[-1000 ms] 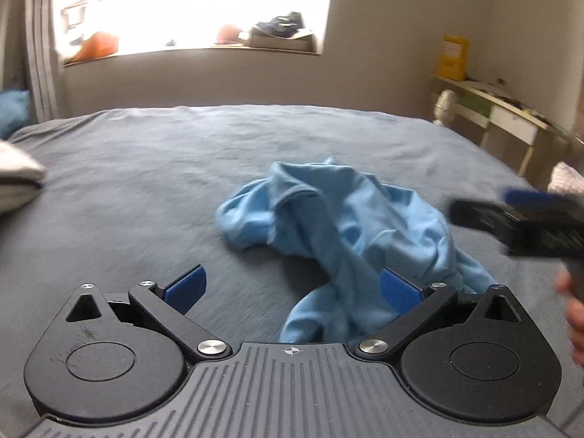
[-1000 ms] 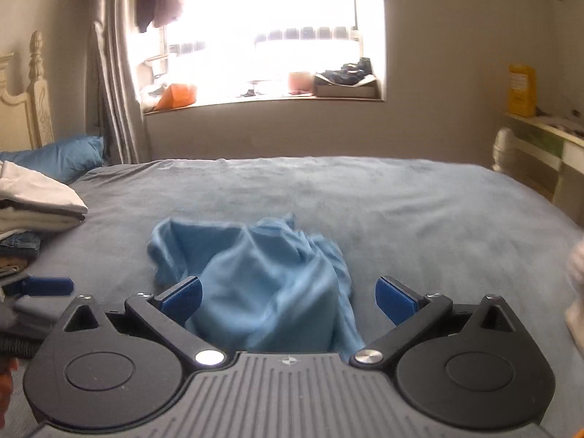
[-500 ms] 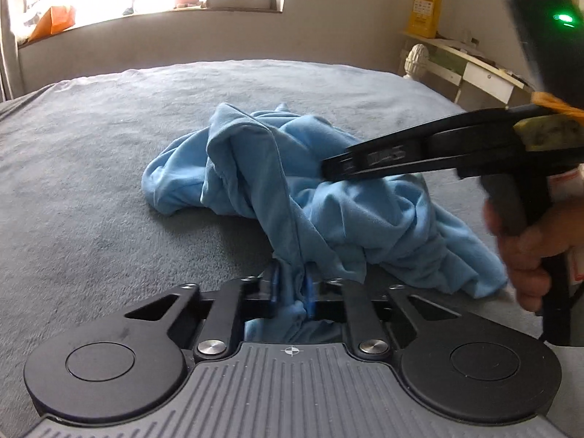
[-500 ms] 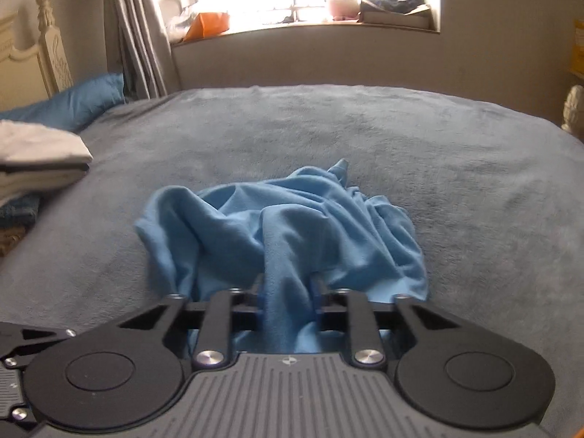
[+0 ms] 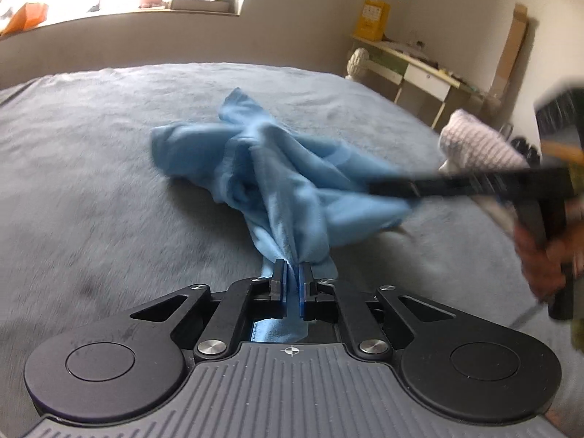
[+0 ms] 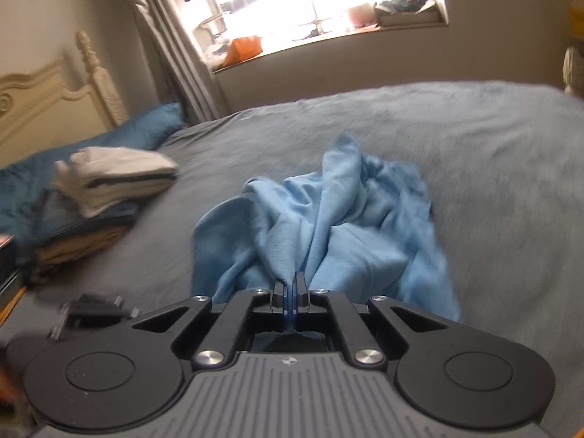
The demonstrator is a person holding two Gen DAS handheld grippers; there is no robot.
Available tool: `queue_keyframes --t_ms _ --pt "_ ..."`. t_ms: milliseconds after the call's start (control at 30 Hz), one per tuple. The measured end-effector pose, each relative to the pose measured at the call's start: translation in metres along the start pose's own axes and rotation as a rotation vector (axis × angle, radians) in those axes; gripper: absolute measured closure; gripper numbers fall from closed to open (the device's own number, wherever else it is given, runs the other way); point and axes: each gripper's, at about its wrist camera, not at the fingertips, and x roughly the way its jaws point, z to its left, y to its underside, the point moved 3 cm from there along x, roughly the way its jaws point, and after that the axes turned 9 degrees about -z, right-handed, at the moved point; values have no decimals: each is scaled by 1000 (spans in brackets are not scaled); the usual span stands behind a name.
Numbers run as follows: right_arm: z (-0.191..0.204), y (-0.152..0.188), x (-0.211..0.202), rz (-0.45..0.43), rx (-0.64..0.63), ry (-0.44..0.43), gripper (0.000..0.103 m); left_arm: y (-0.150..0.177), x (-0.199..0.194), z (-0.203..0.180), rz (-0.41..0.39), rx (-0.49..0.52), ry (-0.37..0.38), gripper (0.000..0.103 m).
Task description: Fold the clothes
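Observation:
A crumpled light blue garment (image 5: 277,168) lies bunched on the grey bed (image 5: 91,168). My left gripper (image 5: 290,273) is shut on a fold of its near edge, and the cloth runs taut from the pads. In the right wrist view the same garment (image 6: 328,226) rises in a ridge to my right gripper (image 6: 291,284), which is shut on another fold. The right gripper also shows in the left wrist view (image 5: 376,187) as a blurred black bar reaching in from the right, held by a hand (image 5: 547,255).
A stack of folded clothes (image 6: 106,189) sits at the left of the bed by a blue pillow (image 6: 146,131) and a cream headboard (image 6: 47,98). A desk (image 5: 419,69) stands past the bed's right edge. A window sill (image 6: 328,33) runs along the far wall.
One second ago both grippers were open above the garment. They shut on folds of it, and now both pull the cloth up and toward me, stretching it.

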Motion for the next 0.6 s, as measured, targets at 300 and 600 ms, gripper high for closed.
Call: queue_keyframes --t_ms 300,600 --pt "24 72 -62 150 10 -35 101 -2 -23 9 -39 -91 15 98" --pt "5 99 -93 245 -45 68 100 6 -1 3 -32 -118 7 80"
